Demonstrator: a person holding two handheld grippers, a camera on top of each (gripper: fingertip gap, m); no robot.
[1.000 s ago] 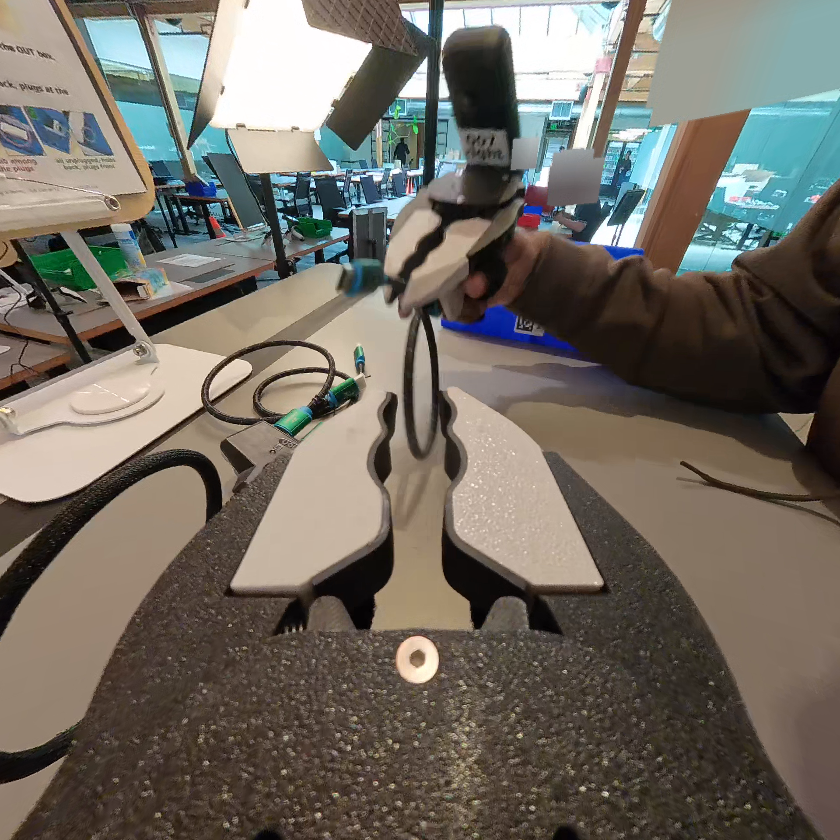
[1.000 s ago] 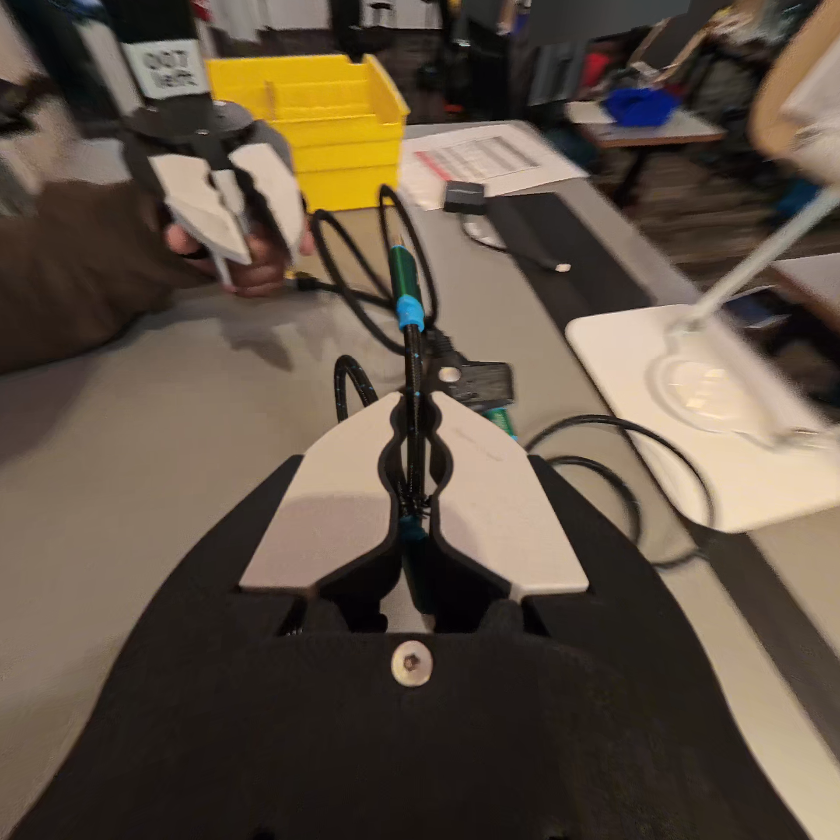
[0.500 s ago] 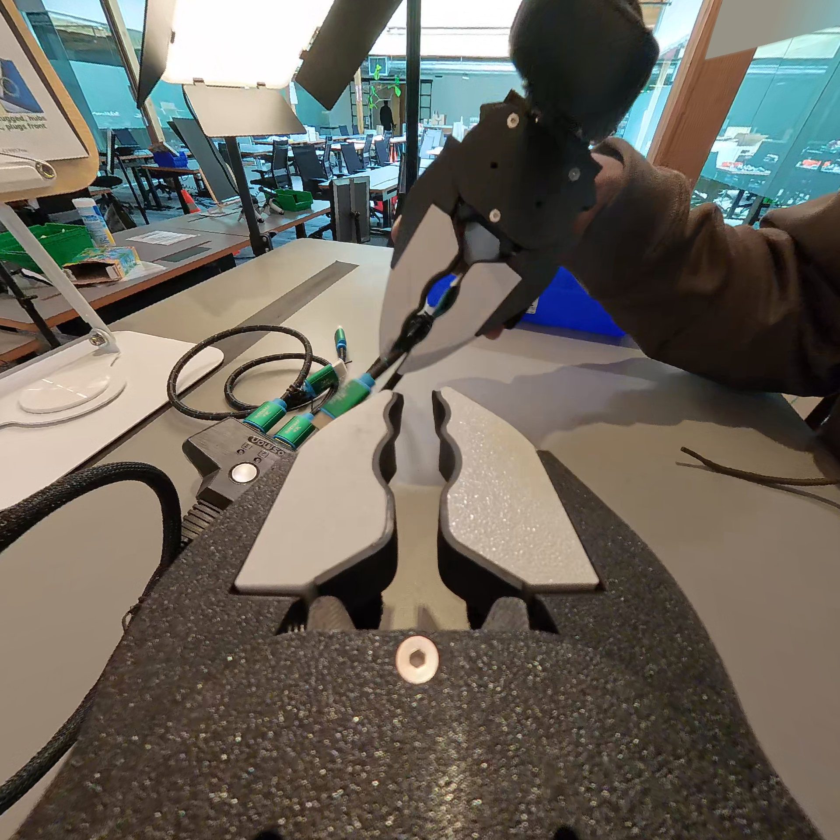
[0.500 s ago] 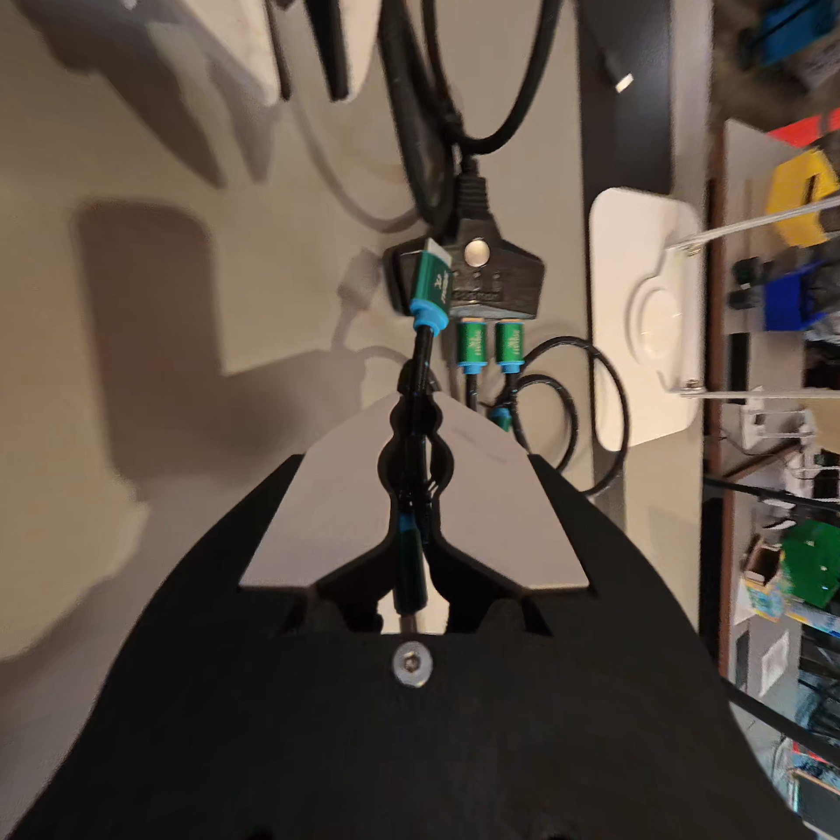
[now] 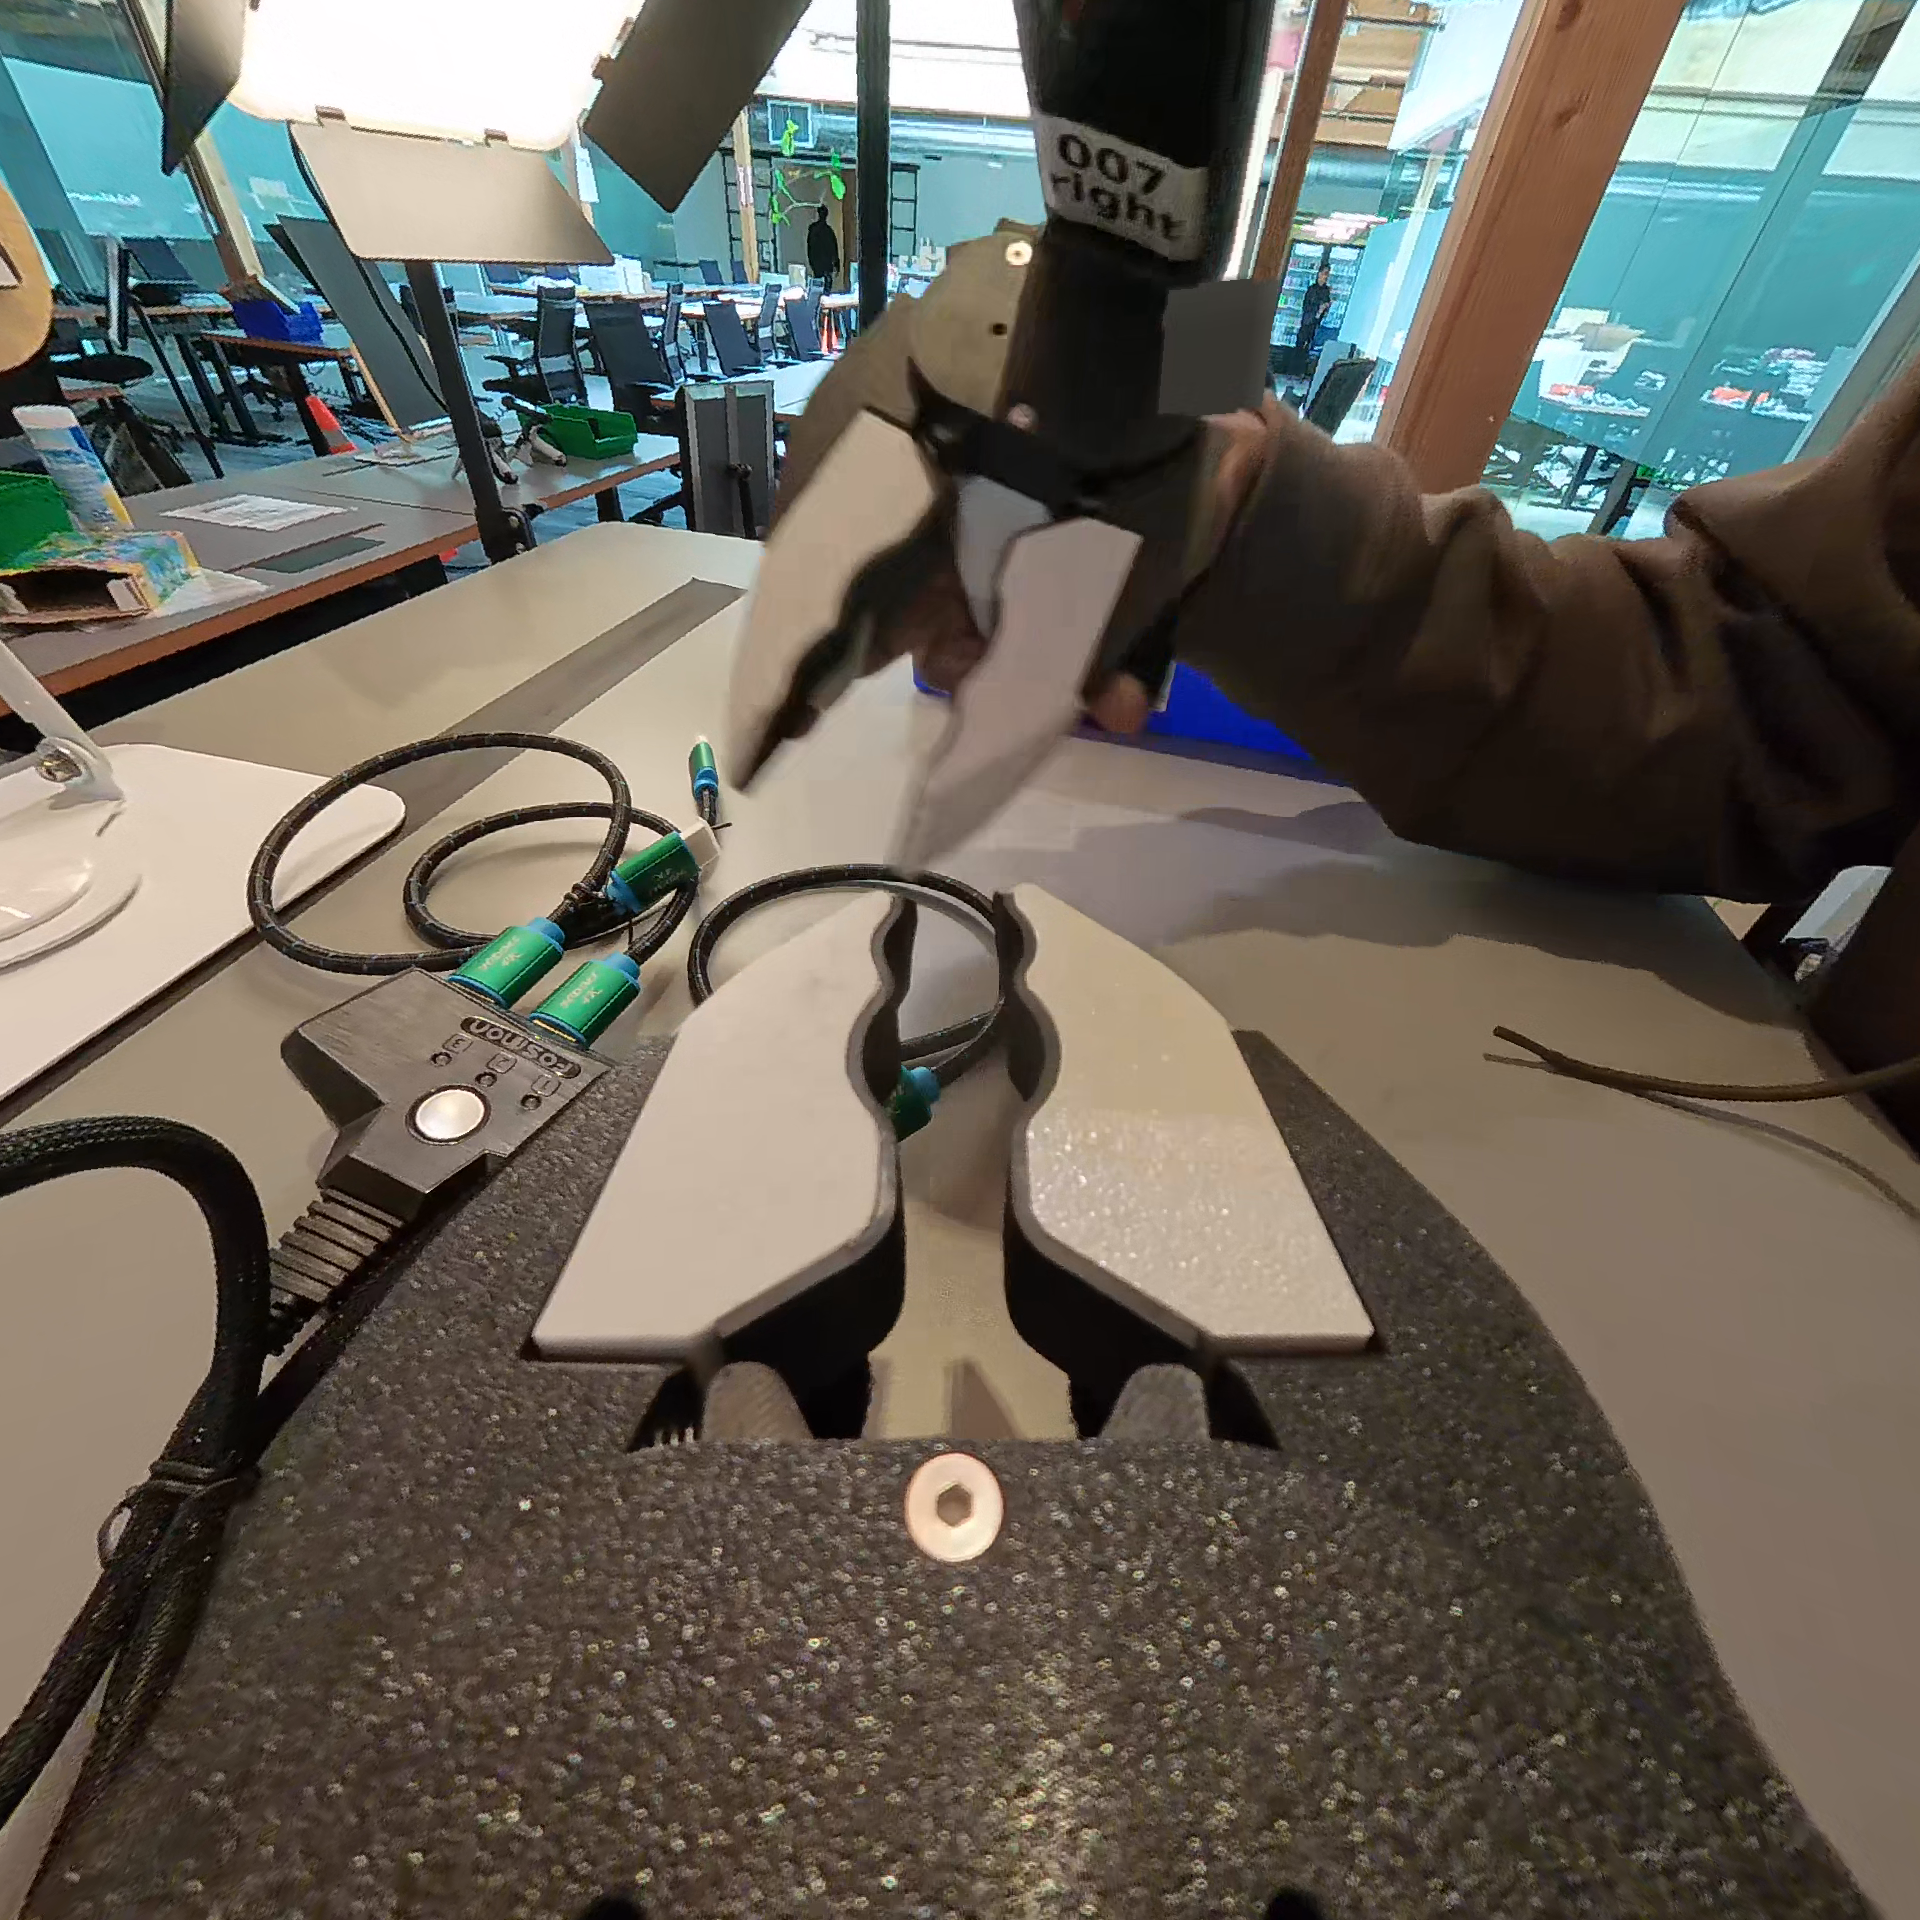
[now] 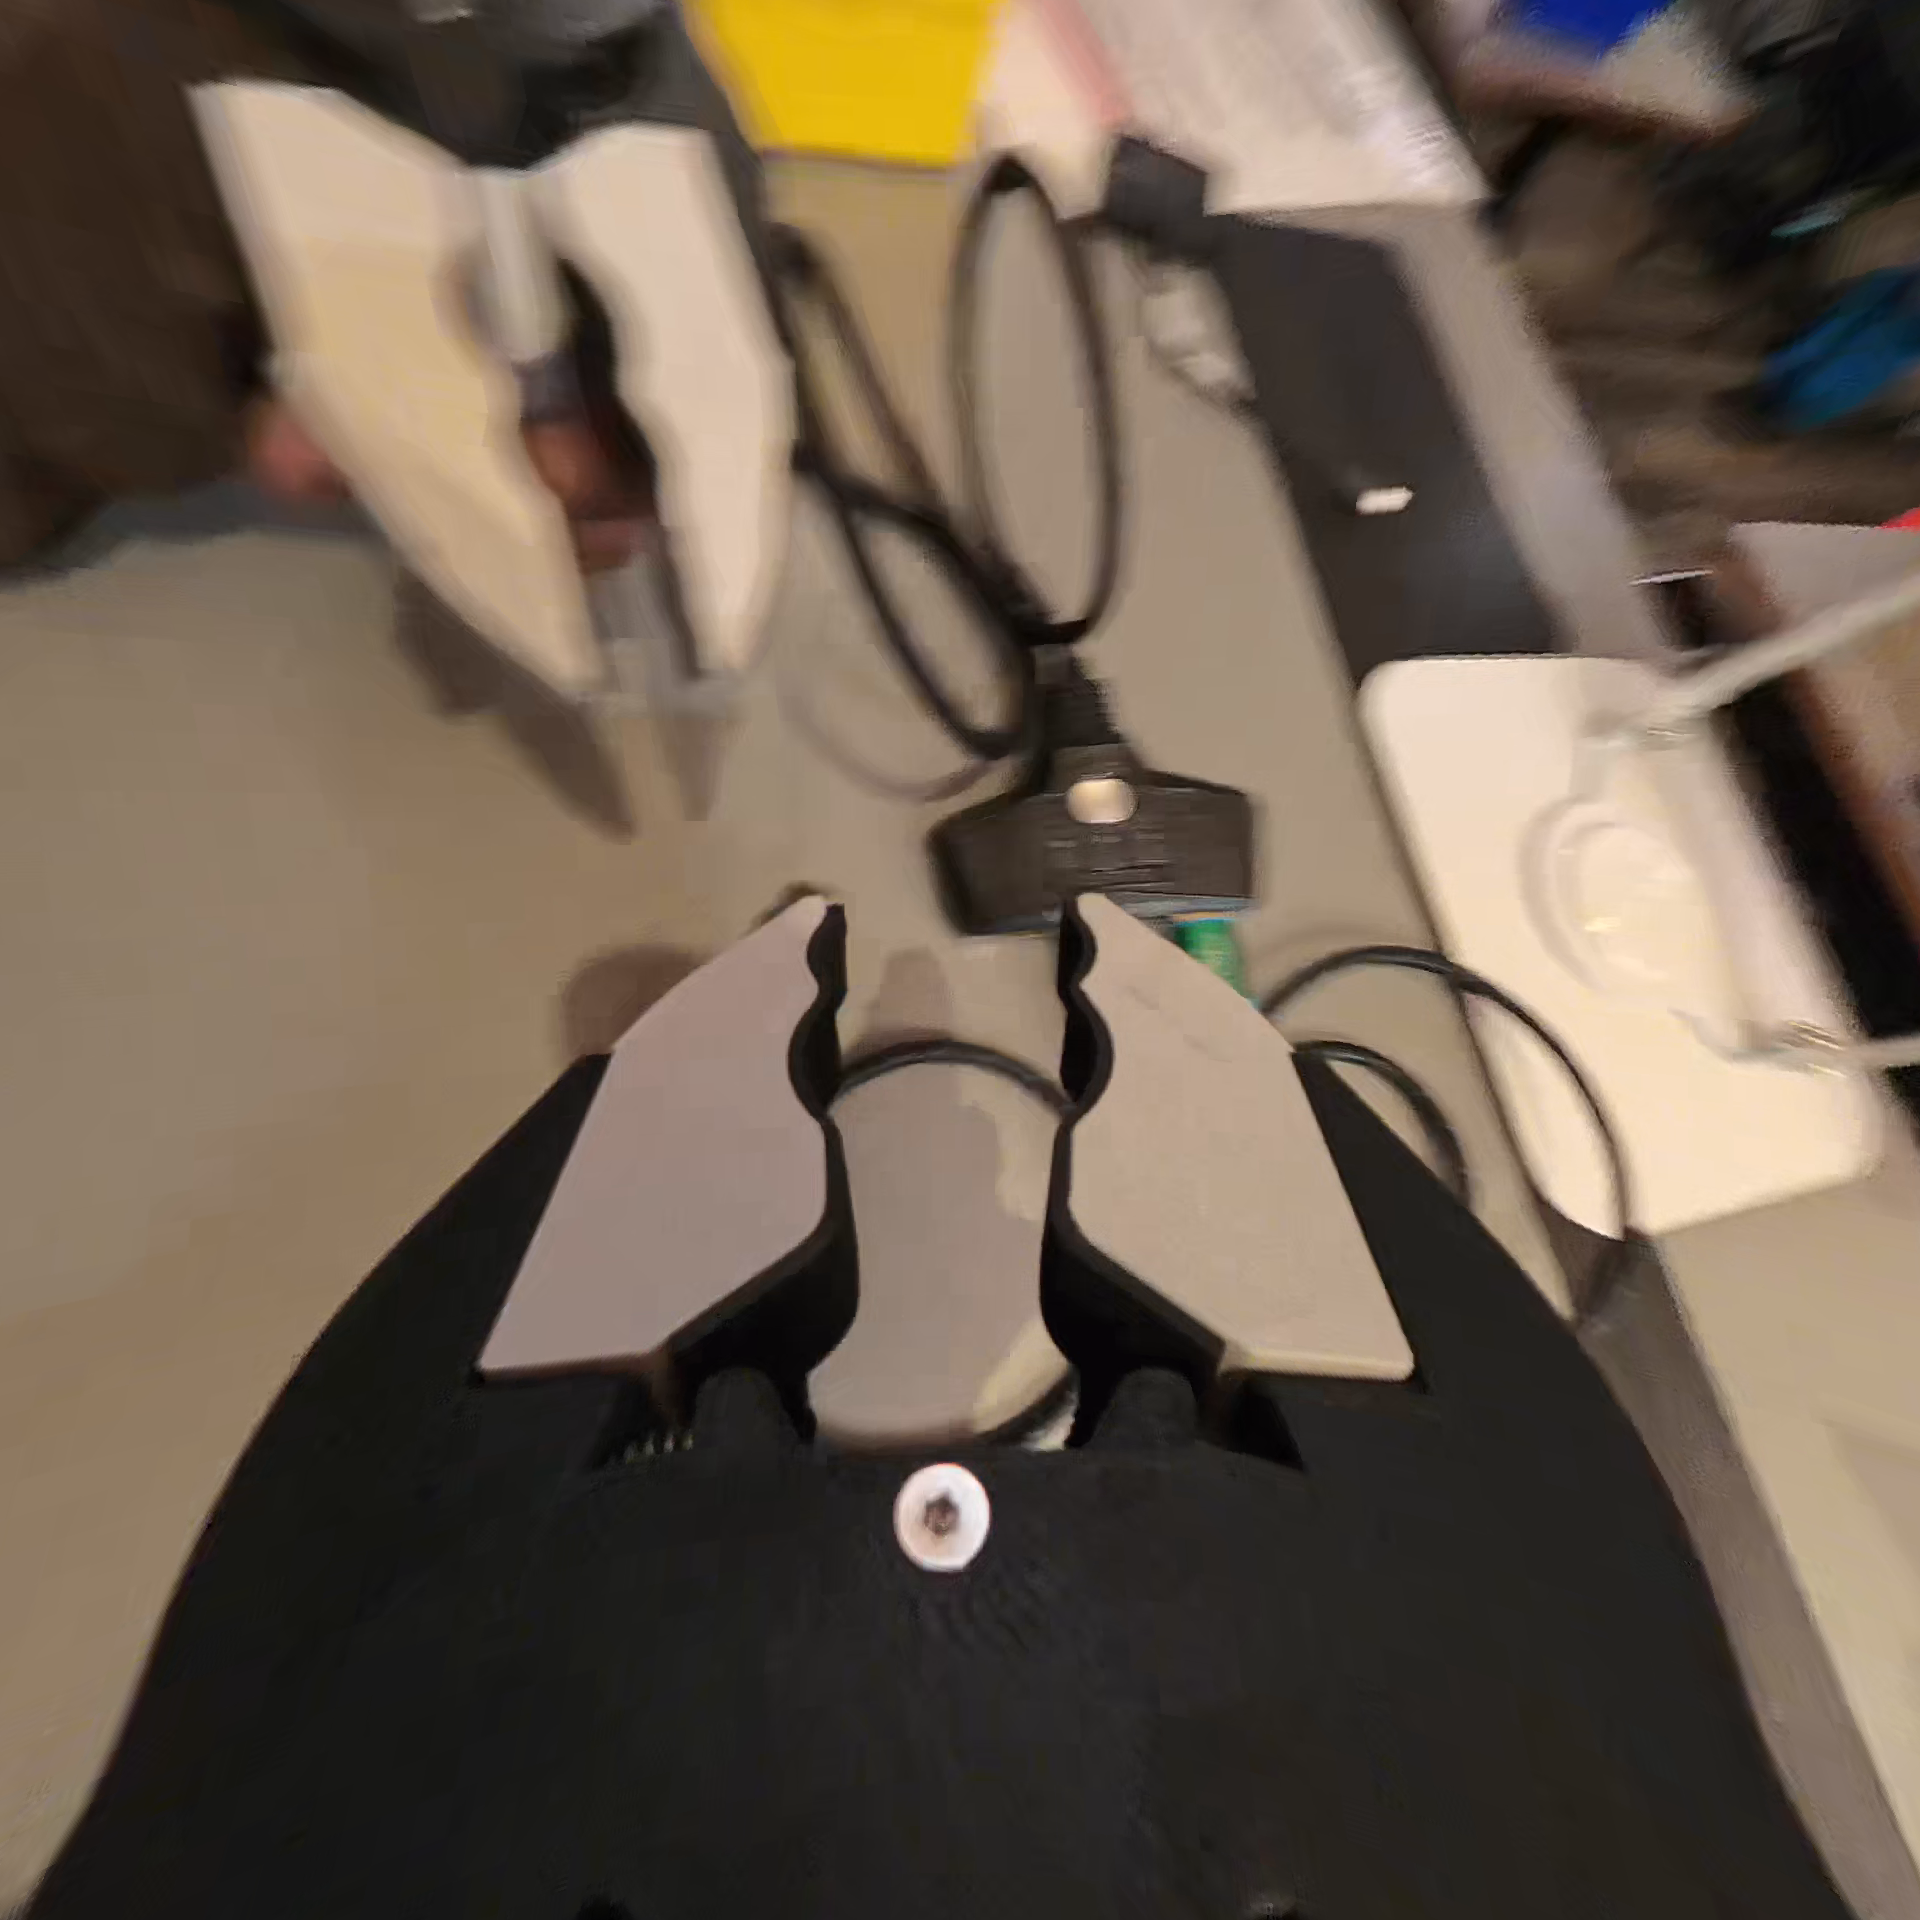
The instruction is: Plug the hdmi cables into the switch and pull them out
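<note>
The black HDMI switch [image 5: 447, 1081] lies on the grey table [image 5: 1455, 1351], with two green plugs [image 5: 540, 982] in its ports. A third braided cable [image 5: 821, 883] lies looped beside it. One of its green plugs [image 5: 912, 1103] shows on the table in the gap between my left fingers and is partly hidden by them. A loose green plug [image 5: 665, 868] lies farther back. My left gripper [image 5: 951, 899] is open and grips nothing. My right gripper [image 6: 956, 914] is open and empty above the cable loop [image 6: 945, 1060], just short of the switch [image 6: 1101, 842]. It also shows in the left wrist view [image 5: 831, 821].
A white lamp base [image 5: 156, 862] stands left of the switch. The switch's thick black lead [image 5: 156, 1195] curls at the near left. A blue bin [image 5: 1226, 717] sits behind the person's sleeve [image 5: 1507, 675]. A yellow bin [image 6: 862, 73] stands at the far edge. A thin cord [image 5: 1662, 1091] lies to the right. Some 6 cm of space lies between my two pairs of fingers. The right tips stand about 10 cm off the switch [image 6: 1101, 842]. The left camera catches it too, in the left wrist view [image 5: 497, 1081]. The loose green plug [image 5: 665, 868] is about 10 cm from my right fingertips.
My right gripper held the third cable with its plug at the switch. It has since opened, let the cable go and lifted away. The cable now lies on the table. My left gripper has stayed slightly open.
</note>
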